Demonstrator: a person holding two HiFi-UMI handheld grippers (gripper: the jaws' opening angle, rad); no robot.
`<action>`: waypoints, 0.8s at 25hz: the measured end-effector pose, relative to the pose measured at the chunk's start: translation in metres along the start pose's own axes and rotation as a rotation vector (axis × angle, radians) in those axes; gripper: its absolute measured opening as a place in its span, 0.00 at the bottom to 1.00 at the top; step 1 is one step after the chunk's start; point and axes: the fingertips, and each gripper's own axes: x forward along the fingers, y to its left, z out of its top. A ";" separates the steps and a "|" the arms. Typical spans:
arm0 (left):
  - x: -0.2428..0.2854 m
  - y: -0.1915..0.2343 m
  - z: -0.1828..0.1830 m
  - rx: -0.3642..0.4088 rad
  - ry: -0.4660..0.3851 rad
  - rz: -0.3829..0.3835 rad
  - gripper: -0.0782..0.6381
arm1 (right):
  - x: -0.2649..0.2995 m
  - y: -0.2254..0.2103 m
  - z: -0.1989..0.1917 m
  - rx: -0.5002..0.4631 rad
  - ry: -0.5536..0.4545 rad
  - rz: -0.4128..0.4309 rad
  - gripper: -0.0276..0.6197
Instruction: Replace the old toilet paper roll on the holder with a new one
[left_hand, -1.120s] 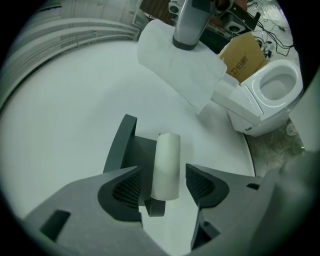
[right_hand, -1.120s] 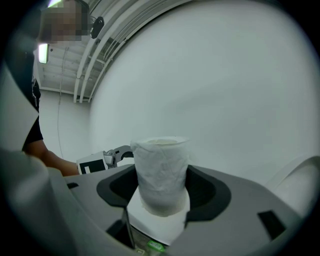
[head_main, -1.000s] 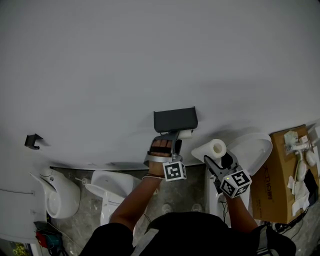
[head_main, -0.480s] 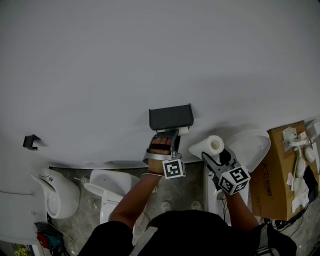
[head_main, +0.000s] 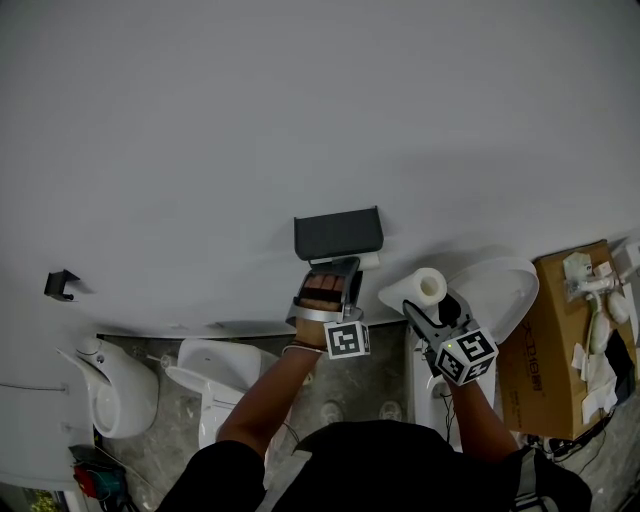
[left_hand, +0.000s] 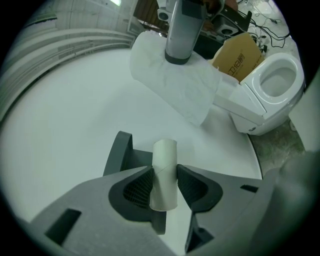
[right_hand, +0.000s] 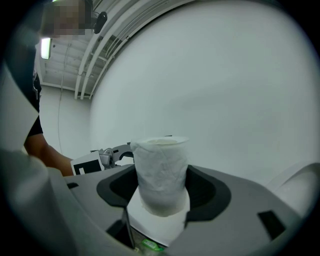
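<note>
The left tool, jaws just closed, pinches mid-length the old cardboard core at the holder, probably light and easily crushed, while the right tool clamps the soft new roll nearby.

Soft, even light on the white wall in the head view, only a faint shadow lying beside the dark holder. Both gripper views bow hard at the edges inside a black round border, and a ceiling lamp glows upper left in the right one.
</note>
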 end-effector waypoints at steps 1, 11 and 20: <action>0.001 -0.001 0.002 0.001 -0.005 -0.004 0.32 | -0.001 -0.002 -0.001 0.003 0.001 -0.005 0.48; 0.019 -0.004 0.037 0.054 -0.050 -0.003 0.33 | -0.022 -0.022 0.002 0.020 -0.020 -0.066 0.48; 0.034 -0.010 0.076 0.101 -0.087 -0.006 0.33 | -0.066 -0.054 0.004 0.021 -0.032 -0.176 0.48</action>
